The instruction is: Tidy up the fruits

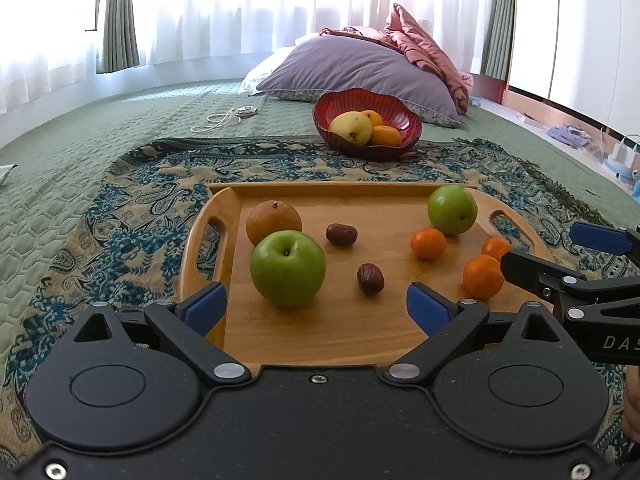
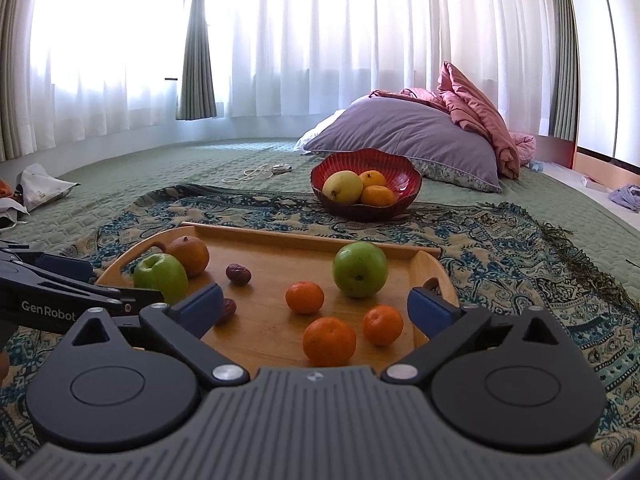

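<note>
Spread wide and holding nothing, left gripper (image 1: 316, 306) and right gripper (image 2: 316, 306) — both low over the near edge of the wooden tray (image 1: 320, 336). On the tray: near green apple (image 1: 287, 267) left against a brownish orange (image 1: 273, 222), two dates (image 1: 341, 234), far green apple (image 2: 360, 269) right, three mandarins (image 2: 329, 341) near right. Beyond, on the patterned cloth (image 1: 152, 184) — red bowl (image 1: 367, 122) with a yellow pear (image 1: 351, 128) and two oranges (image 1: 386, 135).

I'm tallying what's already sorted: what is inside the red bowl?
In the red bowl lie a yellow-green pear-like fruit and two oranges. The bowl's near wall and the fruits hide its bottom, so anything beneath them cannot be seen.
</note>
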The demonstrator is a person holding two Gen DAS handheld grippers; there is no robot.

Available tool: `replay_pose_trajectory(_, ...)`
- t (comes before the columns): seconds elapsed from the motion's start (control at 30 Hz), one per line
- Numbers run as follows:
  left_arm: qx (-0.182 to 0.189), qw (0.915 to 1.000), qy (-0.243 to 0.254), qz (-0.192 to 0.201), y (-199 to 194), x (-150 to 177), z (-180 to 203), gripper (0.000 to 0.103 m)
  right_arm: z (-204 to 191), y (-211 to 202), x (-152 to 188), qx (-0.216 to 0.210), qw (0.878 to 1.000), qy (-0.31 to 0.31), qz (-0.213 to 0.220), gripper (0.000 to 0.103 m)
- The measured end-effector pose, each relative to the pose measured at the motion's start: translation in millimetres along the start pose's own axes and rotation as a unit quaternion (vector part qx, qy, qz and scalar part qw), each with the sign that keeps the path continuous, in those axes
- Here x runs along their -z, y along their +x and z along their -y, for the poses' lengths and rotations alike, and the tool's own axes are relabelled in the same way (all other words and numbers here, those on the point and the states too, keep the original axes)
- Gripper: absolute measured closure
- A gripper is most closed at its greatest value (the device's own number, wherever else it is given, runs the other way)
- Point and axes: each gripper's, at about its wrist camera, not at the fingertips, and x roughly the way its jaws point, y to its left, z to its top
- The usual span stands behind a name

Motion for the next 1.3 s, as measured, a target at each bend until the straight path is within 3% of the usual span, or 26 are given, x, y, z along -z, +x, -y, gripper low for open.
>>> replay_pose_trajectory(1.3, -0.035, 0.9989, -0.021, -0.025, -5.1, 63.8, -4.1, 0.006, 4.3, -15.5, 60.7, 0.022, 0.998, 0.039, -0.039, 0.000)
